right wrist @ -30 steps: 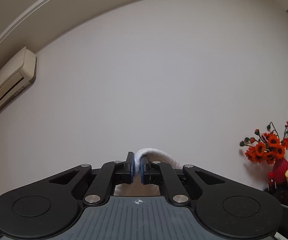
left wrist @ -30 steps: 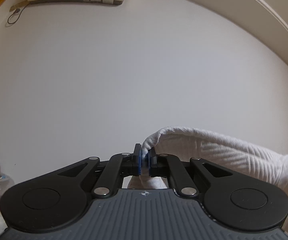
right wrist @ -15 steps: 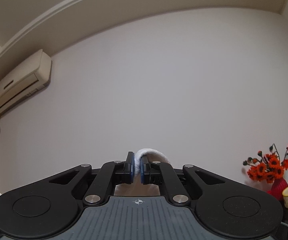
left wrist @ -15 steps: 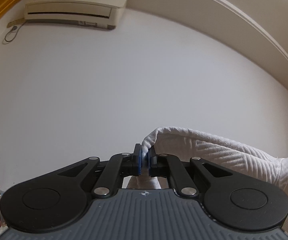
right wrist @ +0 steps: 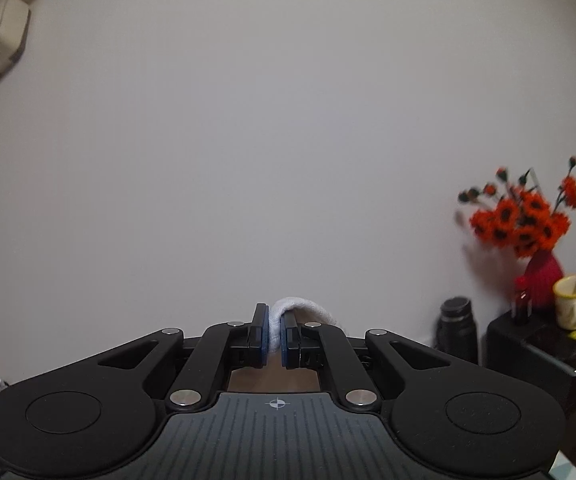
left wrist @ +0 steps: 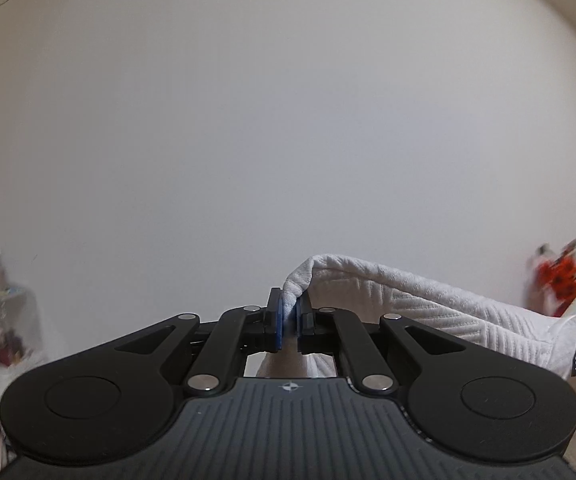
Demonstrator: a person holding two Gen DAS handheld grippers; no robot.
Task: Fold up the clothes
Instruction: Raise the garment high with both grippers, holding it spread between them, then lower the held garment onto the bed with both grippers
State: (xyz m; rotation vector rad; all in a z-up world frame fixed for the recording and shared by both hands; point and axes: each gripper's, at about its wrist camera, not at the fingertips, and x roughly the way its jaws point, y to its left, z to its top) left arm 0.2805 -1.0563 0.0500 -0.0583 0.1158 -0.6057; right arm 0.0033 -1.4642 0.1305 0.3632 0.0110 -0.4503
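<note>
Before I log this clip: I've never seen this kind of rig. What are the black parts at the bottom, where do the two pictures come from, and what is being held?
Each picture comes from a fisheye camera on a hand-held gripper, looking forward along its jaws. There is no robot arm; a person carries one gripper in each hand.

The left camera shows the left gripper shut on a fold of white cloth, which drapes away to the right. The right camera shows the right gripper shut on another fold of white fabric.

Both cameras face a plain wall, so the cloth seems to be held up in the air; no folding surface is in view. Red flowers stand on a black cabinet, beside a yellow cup.
</note>
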